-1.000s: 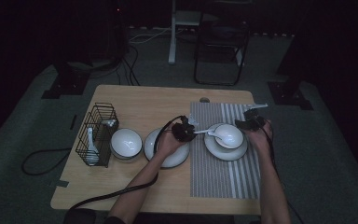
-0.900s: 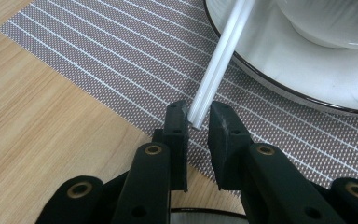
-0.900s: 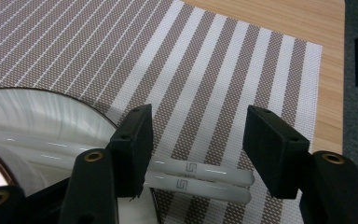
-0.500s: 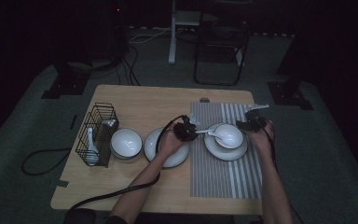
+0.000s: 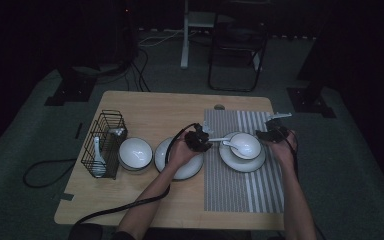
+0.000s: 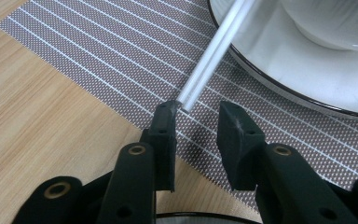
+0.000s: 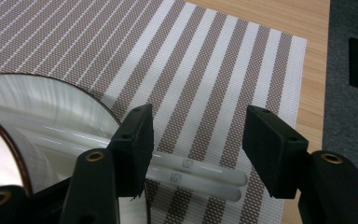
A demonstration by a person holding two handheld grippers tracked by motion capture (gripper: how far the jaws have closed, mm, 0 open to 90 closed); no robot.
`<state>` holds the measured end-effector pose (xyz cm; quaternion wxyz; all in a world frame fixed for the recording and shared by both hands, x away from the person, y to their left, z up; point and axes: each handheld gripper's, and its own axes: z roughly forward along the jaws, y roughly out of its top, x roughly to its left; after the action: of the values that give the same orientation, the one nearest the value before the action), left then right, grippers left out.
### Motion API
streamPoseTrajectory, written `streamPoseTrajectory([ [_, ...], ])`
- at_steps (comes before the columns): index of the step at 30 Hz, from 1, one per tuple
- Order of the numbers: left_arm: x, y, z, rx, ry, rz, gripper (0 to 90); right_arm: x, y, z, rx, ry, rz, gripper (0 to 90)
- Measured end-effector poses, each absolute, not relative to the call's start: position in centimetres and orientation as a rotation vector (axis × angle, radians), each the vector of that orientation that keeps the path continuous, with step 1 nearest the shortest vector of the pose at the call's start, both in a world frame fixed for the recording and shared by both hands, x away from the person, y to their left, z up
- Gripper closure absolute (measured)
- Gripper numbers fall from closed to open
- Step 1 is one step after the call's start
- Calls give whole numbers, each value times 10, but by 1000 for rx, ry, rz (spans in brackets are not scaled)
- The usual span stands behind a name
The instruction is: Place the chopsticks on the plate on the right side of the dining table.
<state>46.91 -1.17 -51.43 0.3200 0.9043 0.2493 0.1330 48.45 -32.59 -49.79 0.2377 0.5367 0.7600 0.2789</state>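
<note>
Two black jaws of the left gripper (image 6: 196, 119) stand apart over the left edge of the striped placemat (image 6: 98, 60), and they have just been opening. The tip of the white spoon handle (image 6: 209, 60) lies between them, against the inner face of one jaw and clear of the other, so the grip is released. From there the handle runs up over the rim of the plate (image 6: 289, 70) toward the bowl (image 6: 335, 23). In the high view the left gripper (image 5: 200, 140) sits at the placemat's left edge, with the spoon (image 5: 232, 144) resting in the bowl (image 5: 247, 145) and its handle pointing toward that gripper.

The right gripper (image 7: 196, 149) holds its jaws wide apart and gripping nothing. Between them, on the mat, shows the bright reflection of a double light tube. The plate's rim (image 7: 65, 107) lies just beside one jaw. In the high view the right gripper (image 5: 275, 134) is just off the right side of the plate (image 5: 240, 162), near the placemat's (image 5: 240, 190) right edge.

Farther left on the wooden table (image 5: 155, 110), a second plate (image 5: 190, 170) lies under the left hand, just beside the placemat. A second bowl (image 5: 135, 152) stands next to it, and a black wire basket (image 5: 102, 145) near the table's left edge holds another spoon (image 5: 97, 157).
</note>
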Motion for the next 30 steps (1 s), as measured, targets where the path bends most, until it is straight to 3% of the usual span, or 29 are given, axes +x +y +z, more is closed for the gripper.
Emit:
streamPoseTrajectory([
  [8, 470, -13, -514, 2365, 669, 370, 781, 482, -331, -497, 1480, 2075, 772, 431],
  [18, 470, -13, -514, 2377, 664, 376, 741, 480, -334, -497, 1479, 2072, 770, 430],
  [30, 471, -10, -513, 2357, 691, 396, 850, 479, -335, -497, 1477, 2071, 774, 429],
])
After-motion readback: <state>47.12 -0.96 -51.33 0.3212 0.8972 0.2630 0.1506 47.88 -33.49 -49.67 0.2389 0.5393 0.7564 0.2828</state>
